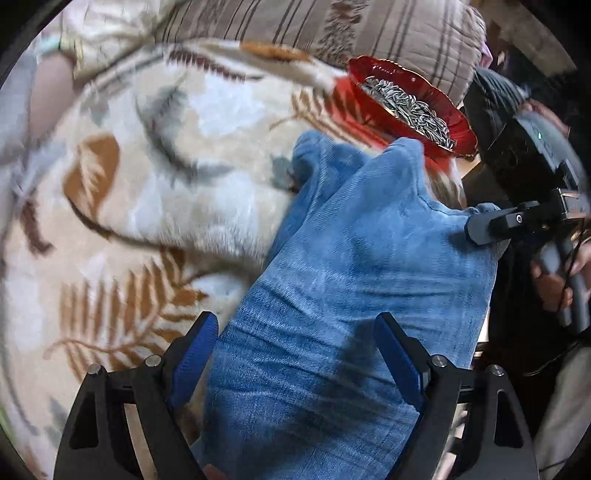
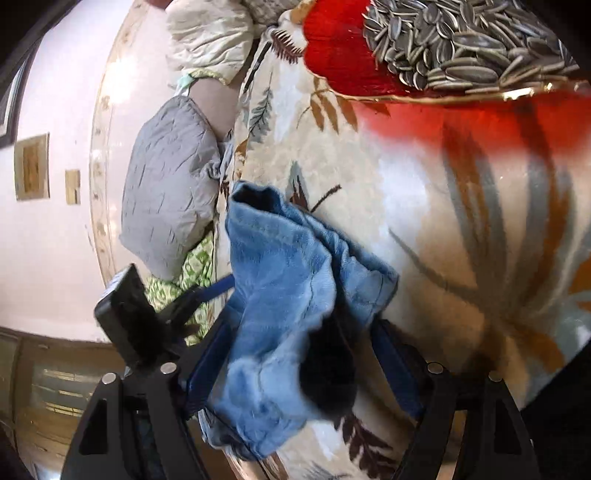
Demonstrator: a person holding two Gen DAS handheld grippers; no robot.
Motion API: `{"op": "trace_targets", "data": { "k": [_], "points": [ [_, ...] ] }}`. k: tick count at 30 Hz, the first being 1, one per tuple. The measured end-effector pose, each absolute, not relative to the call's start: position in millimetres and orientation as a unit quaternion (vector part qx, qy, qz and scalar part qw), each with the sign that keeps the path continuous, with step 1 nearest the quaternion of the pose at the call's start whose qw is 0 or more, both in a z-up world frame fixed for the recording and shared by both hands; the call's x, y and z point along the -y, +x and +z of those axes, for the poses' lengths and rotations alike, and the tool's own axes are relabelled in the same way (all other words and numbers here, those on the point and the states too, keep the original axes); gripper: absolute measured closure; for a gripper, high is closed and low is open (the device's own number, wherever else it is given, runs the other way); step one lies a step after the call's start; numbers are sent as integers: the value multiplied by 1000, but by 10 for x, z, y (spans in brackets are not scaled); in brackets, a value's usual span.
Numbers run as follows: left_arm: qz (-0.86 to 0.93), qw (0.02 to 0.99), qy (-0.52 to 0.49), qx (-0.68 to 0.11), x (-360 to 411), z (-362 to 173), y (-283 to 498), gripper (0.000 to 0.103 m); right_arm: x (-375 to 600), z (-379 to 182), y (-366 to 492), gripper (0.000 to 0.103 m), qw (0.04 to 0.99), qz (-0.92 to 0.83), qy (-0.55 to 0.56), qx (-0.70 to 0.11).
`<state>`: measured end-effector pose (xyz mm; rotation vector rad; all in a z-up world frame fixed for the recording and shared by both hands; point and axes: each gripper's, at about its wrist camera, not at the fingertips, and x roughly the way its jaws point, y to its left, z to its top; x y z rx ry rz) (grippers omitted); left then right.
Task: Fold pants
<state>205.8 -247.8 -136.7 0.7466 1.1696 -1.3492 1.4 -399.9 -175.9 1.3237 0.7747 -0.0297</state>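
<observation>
A red glass dish with a scalloped gilt rim sits on the leaf-patterned blanket at about one o'clock in the left wrist view, heaped with striped sunflower seeds; in the right wrist view the same dish fills the one o'clock corner, its far side cut off by the frame, and it throws a red glow onto the blanket below it. The blue pants lie on the blanket, running from six o'clock up toward the dish, their upper end just beside its rim. The left gripper has its blue-padded fingers spread wide on either side of the fabric, with clear gaps between pads and cloth. The right gripper is likewise parted, a bunched end of the pants rising between its fingers; the right-hand pad stands off the cloth, while fabric laps over the left-hand finger so that contact there cannot be told. A dark hollow in the folds at six o'clock hides what lies inside. At three o'clock in the left view, one finger of the right gripper rests at the pants' edge, and the hand behind it is largely in shadow. Both views are motion-blurred. A striped cushion is cut off at twelve o'clock, and a grey pillow lies at nine o'clock in the right view.
</observation>
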Motion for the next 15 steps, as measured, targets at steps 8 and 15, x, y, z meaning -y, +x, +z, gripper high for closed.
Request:
{"op": "trace_targets", "data": {
  "k": [8,15],
  "points": [
    [-586,552,305,-508,2469,-1534,2116,48,4078,-1711,226,26,745,-17,578,-334],
    [-572,577,320,-488,2370,-1548,2149,90,3992,-1670,369,78,792,-25,497,-354]
  ]
}}
